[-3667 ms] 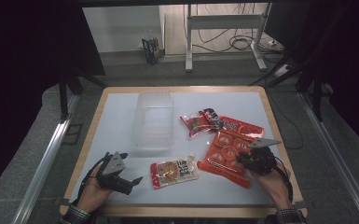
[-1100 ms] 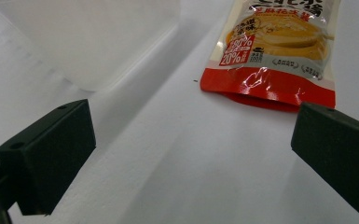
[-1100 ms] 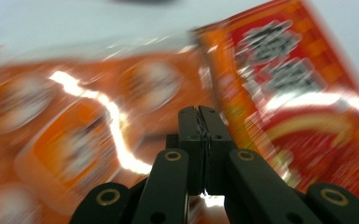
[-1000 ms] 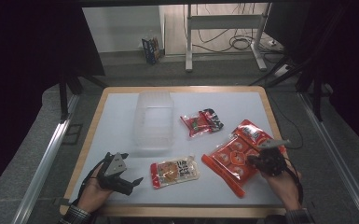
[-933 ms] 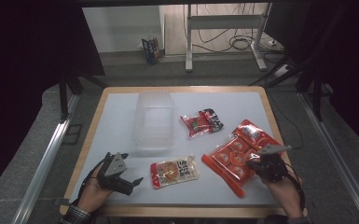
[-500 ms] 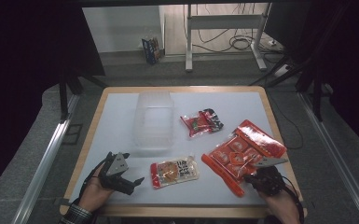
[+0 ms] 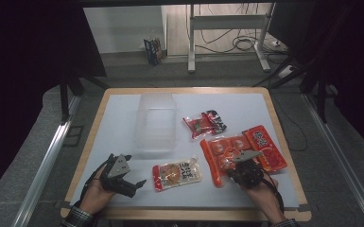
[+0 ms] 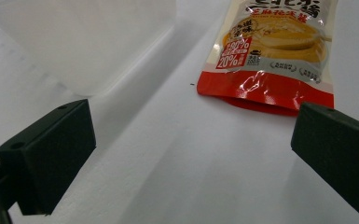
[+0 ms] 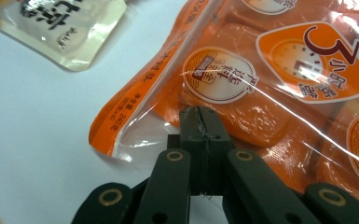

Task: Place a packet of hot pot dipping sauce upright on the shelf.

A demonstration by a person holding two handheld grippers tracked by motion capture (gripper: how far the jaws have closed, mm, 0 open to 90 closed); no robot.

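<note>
On the white table (image 7: 123, 123), right gripper (image 9: 200, 122) low against orange packet (image 9: 279, 79), jaws together.

1 high cam over table (image 7: 123, 113); 2 close gripper cams, shared pouch (image 7: 177, 173) (image 8: 270, 51) (image 9: 60, 28).

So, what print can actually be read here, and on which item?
"20%": yellow noodle pouch, on its red badge; its other Chinese text is cropped or too small.
"3": big orange snack bag, shown upside down; the Chinese characters are legible, the smaller print blurred.
Small red-and-black packet: print too small.
</note>
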